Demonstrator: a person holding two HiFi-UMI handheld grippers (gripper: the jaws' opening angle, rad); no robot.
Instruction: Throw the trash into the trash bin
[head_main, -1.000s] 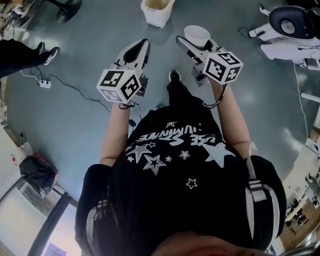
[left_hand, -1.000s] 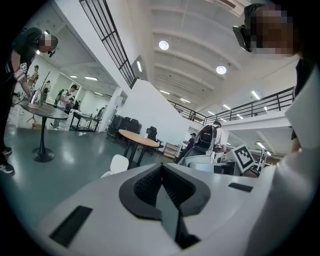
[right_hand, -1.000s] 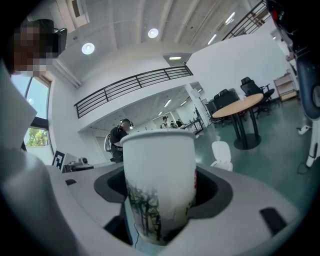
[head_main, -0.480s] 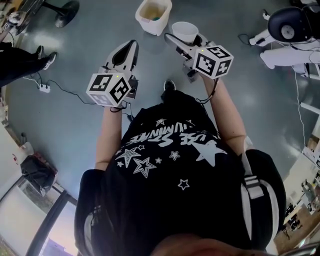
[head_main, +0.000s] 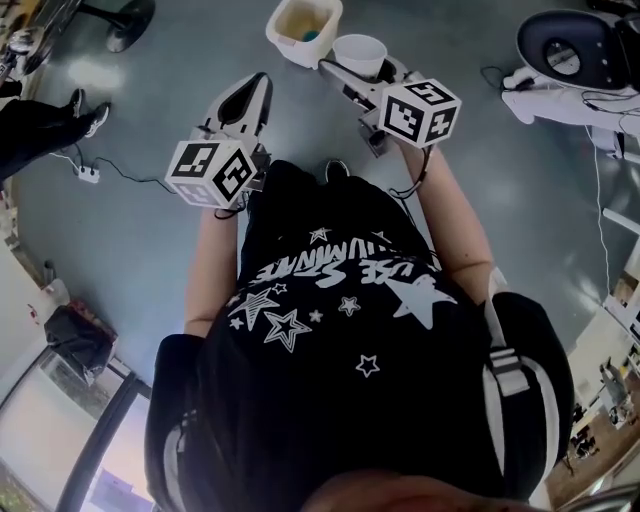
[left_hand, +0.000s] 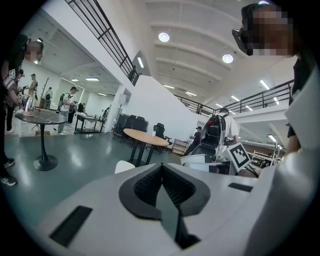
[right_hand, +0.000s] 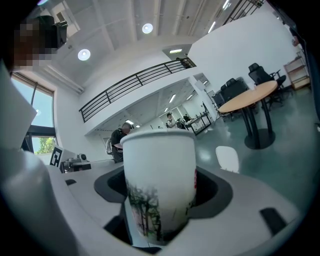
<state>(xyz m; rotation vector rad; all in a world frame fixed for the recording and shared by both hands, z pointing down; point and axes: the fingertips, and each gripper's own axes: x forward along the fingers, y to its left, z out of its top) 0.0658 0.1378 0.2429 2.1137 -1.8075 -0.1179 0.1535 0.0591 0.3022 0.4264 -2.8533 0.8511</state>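
Right side: the right gripper (head_main: 352, 72) is held out in front of the person and points a little downward. Its marker cube (head_main: 420, 110) sits above the wrist.
Right grip: the fingers (right_hand: 216, 194) stand wide apart and press on both sides of a paper cup (right_hand: 159, 182), with the dark pads on its lower part.
Cup: white, with a print of dark trees and a small red mark on its side. It stands upright between the pads, mouth up.
Left side: the left gripper (head_main: 256, 85) is held beside the right one, well apart from it, and points the same way.
Left grip: the two dark pads meet in the middle, closed together, and nothing is between them.
Trash bin (head_main: 288, 48): a cream tub on the grey-green floor (head_main: 150, 240), ahead of both grippers, with its opening upward. A small blue-green thing lies inside.
Cup and bin: in the head view the cup shows just to the right of the bin's rim, not over its opening.
Gripper views: each shows a pale shape on the floor ahead. It may be the bin, but I cannot tell for sure.
Surroundings: a round table (left_hand: 145, 139) stands further away in the hall, and a power strip (head_main: 88, 174) with a cable lies on the floor at the left.
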